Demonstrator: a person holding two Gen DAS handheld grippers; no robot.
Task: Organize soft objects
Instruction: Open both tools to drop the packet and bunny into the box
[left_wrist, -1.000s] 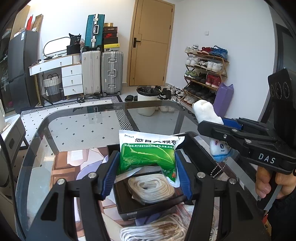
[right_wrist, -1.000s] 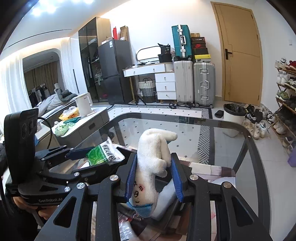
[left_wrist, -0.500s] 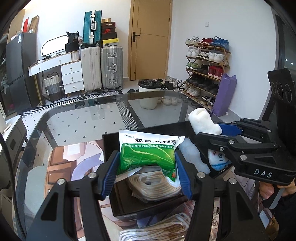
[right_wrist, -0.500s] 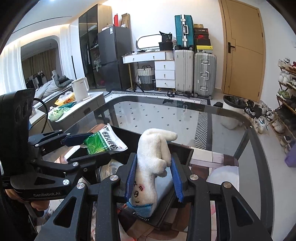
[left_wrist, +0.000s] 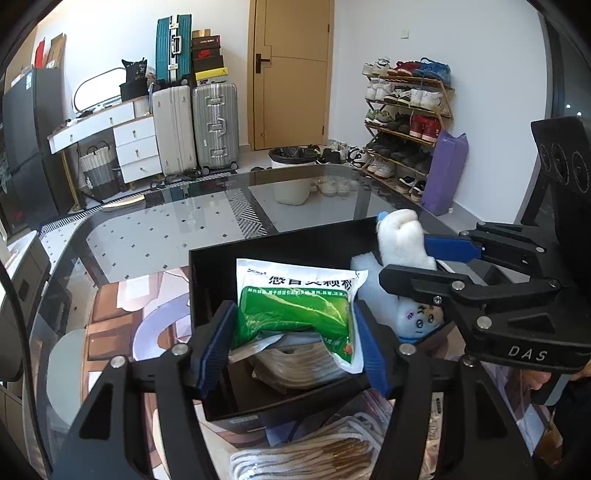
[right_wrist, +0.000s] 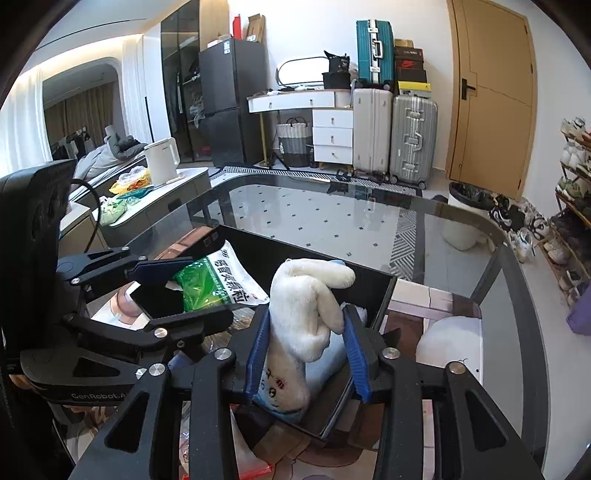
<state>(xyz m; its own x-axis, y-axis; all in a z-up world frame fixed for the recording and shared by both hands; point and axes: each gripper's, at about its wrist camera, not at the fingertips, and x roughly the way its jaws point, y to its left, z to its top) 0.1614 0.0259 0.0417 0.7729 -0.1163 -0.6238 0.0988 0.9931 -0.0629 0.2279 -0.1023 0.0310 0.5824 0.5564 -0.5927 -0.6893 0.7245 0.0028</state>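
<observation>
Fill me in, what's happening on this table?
A person is packing soft things into a black box on a glass table with two handheld grippers. The left gripper has a green packet between its fingers inside the box, jaws opening. The right gripper has a white plush down in the box beside it, jaws also opening. White rope lies outside the box.

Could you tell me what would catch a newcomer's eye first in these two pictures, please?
Most striking is the white plush toy, standing between the blue pads of the right tool as its jaws open over the black box. Beside it, the left tool, jaws also opening, has a green-and-white packet between its pads over the same box. The box sits on a glass table.
</observation>
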